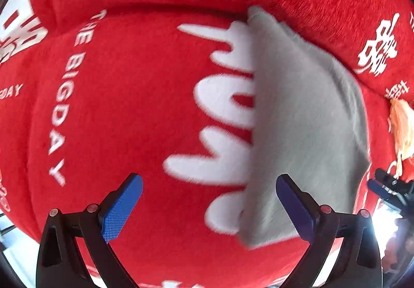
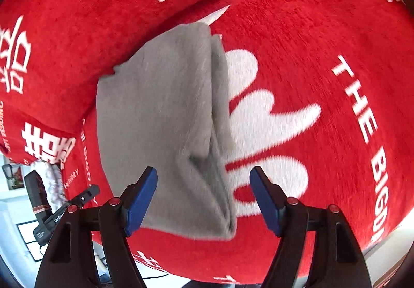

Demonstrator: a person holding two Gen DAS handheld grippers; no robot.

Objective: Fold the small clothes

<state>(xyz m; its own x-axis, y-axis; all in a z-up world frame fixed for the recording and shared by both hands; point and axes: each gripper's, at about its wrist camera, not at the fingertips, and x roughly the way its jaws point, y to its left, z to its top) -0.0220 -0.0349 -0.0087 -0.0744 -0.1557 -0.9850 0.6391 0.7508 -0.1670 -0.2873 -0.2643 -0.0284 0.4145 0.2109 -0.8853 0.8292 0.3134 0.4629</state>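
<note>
left gripper (image 1: 208,206) sits at the bottom of the frame, blue pads spread wide, nothing between them but red plush blanket (image 1: 124,112). the grey folded cloth (image 1: 305,127) lies right of centre, its lower edge just beside the right-hand pad. big white lettering (image 1: 222,120) runs under the cloth's left edge. the other gripper (image 1: 388,189) pokes in at the lower right edge.
</note>
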